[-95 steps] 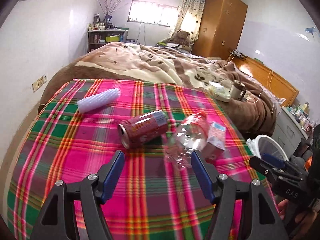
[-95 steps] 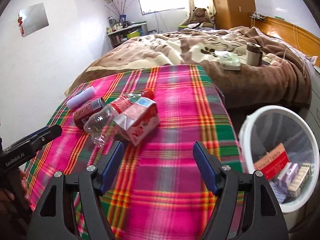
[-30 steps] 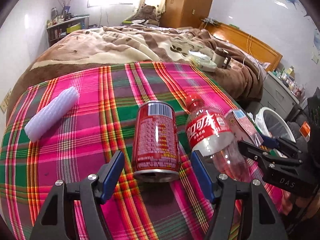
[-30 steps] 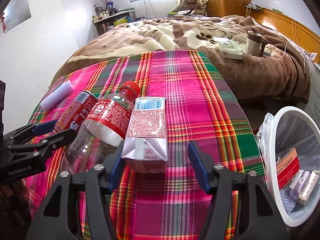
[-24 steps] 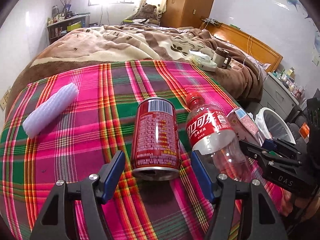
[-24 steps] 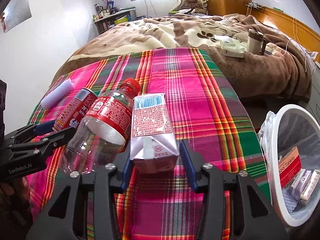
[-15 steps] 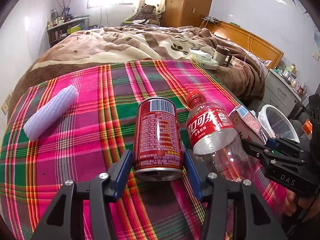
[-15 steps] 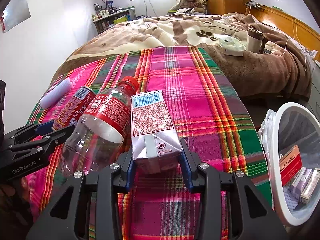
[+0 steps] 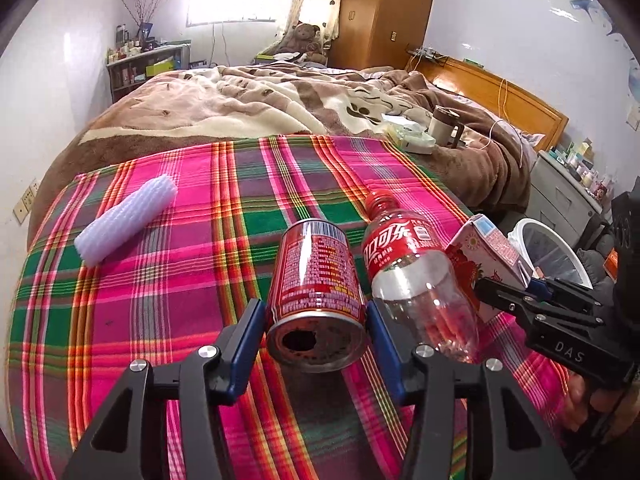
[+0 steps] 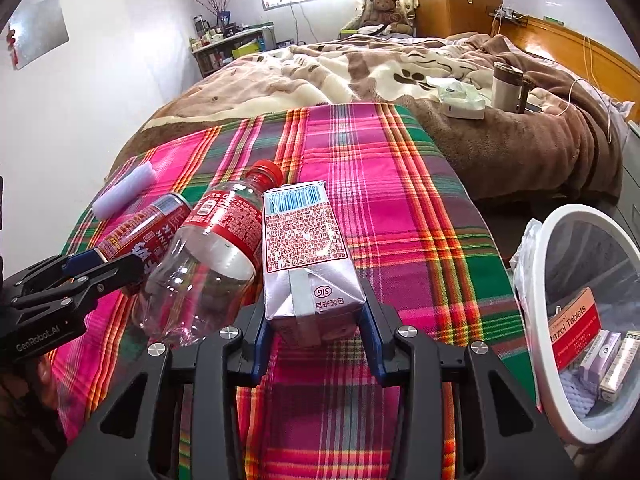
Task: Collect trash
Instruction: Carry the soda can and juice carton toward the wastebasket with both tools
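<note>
Red is the colour of most of the trash on the plaid blanket (image 9: 192,280). The left gripper (image 9: 316,332) is pinching a red drink can (image 9: 316,280) that lies on its side, its blue pads pressed against the can's flanks near the opened end. The right gripper (image 10: 314,332) is likewise clamped on a drink carton (image 10: 308,264), gripping it at the folded silver base. Whether either piece has cleared the cloth I cannot tell.

Between the two lies a clear plastic cola bottle (image 9: 412,276) with a red cap, touching the can on one side and the carton on the other. A white foam net sleeve (image 9: 126,218) lies well apart, toward the far left of the blanket.

Beside the bed, off the blanket's right edge, stands a white waste bin (image 10: 540,280), which already holds a few medicine boxes (image 10: 576,328), so some collecting looks done. My judgement is that the task is roughly midway: two pieces are gripped but not yet binned, and the bottle and foam sleeve are left untouched.
</note>
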Motion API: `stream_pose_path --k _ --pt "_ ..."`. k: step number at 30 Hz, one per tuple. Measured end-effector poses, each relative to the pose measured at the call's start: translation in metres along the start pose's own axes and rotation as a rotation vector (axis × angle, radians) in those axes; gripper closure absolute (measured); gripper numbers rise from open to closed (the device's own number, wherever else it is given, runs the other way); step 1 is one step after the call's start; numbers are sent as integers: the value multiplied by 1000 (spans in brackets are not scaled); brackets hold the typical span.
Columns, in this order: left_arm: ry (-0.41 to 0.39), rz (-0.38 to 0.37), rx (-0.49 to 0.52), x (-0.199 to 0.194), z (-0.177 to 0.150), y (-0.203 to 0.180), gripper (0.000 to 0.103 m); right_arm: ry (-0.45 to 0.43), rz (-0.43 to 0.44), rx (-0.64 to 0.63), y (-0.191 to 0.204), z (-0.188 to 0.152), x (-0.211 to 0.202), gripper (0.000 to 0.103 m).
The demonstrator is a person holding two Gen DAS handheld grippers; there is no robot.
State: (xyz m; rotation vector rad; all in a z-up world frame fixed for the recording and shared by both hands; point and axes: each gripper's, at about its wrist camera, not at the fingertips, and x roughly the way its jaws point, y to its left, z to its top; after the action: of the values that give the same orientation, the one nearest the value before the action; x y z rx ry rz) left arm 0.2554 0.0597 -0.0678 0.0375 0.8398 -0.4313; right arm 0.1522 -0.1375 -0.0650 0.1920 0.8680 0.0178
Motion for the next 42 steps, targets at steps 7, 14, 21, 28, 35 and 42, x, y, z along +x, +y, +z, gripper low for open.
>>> stream_pose_path --k 7,14,21,28,35,42 --pt "-45 15 -18 -26 -9 -7 50 -28 6 -8 -2 -7 -14 64" --pt "-88 18 -15 -51 -11 -21 50 -61 26 -10 -4 -11 -31 64" --pt "-108 -1 -5 -73 -16 -43 50 -89 43 -5 -11 -16 -48 64" --pt "-154 -37 18 -95 -19 -72 50 -114 48 2 -24 -19 -65 64" --pt "-179 -67 54 -111 -16 -107 50 -145 30 27 -42 -22 -83 64" --pt "-188 -97 96 -116 -16 -141 50 -172 0 62 -66 -27 -99 64"
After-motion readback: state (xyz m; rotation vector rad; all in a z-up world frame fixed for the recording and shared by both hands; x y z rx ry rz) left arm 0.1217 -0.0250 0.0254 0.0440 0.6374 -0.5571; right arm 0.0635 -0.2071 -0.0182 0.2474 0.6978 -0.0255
